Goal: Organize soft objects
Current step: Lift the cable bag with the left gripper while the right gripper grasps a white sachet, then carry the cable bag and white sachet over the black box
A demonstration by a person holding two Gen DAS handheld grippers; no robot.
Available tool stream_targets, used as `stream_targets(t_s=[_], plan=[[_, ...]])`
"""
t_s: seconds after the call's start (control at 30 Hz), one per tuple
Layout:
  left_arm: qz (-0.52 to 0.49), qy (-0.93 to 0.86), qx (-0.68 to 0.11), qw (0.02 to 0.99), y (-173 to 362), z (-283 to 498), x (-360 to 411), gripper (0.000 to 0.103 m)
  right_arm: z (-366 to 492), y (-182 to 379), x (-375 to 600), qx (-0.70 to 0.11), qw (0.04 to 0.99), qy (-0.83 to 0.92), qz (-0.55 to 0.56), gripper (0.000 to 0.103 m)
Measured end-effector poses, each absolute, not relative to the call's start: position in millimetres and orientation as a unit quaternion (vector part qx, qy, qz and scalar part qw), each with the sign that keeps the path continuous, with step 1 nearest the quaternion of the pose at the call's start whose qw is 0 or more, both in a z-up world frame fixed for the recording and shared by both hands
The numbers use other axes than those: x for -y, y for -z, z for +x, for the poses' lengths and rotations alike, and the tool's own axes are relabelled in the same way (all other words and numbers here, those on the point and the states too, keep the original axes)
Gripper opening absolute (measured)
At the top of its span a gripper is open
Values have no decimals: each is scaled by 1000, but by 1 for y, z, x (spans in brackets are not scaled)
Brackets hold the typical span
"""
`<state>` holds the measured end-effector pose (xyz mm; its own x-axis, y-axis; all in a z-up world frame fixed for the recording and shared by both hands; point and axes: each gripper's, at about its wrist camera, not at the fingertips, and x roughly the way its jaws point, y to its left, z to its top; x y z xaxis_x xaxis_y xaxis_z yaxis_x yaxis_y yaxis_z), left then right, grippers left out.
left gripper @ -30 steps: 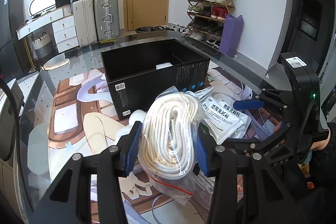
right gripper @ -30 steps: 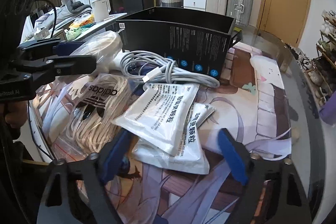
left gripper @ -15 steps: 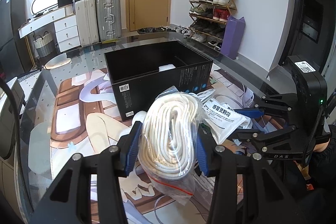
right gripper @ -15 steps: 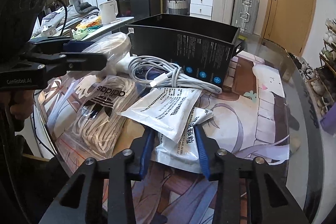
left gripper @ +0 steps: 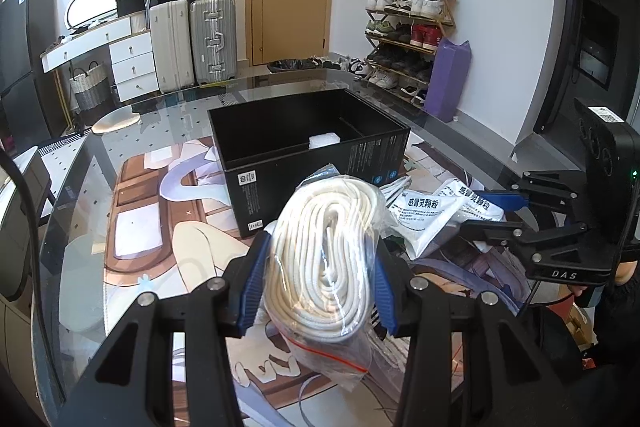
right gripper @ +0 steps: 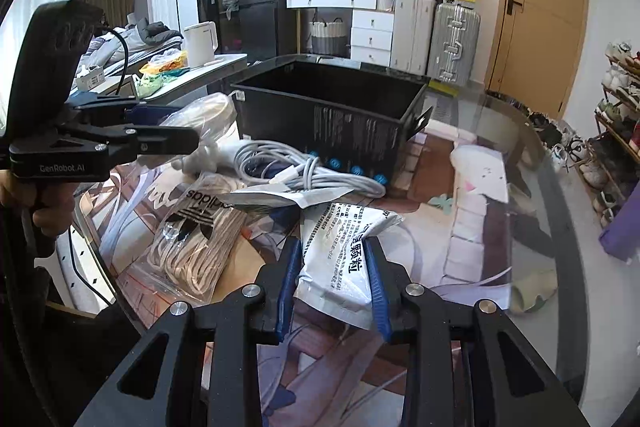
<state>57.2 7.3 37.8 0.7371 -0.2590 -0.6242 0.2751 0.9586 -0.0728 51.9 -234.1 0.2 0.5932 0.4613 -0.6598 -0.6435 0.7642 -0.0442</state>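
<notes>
1. We see our right gripper pinching a white printed sachet, lifted near the table's near edge.
2. Our left gripper clamps a bagged white rope coil.
3. Beyond, the open black box sits mid-table, with bare glass toward the far rim.

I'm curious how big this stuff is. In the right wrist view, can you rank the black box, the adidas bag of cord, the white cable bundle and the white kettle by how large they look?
Largest to smallest as they look:
1. black box
2. adidas bag of cord
3. white cable bundle, close to the bag, so that order is unsure
4. white kettle, though it stands much farther off, so it looks small
</notes>
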Motion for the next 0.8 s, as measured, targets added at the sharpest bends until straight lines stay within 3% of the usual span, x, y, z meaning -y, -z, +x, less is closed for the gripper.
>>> stream_targets(t_s=[0.8], plan=[[-5, 118, -309, 944, -51, 55, -15, 46, 48, -44, 244, -271, 903, -312, -117, 32]])
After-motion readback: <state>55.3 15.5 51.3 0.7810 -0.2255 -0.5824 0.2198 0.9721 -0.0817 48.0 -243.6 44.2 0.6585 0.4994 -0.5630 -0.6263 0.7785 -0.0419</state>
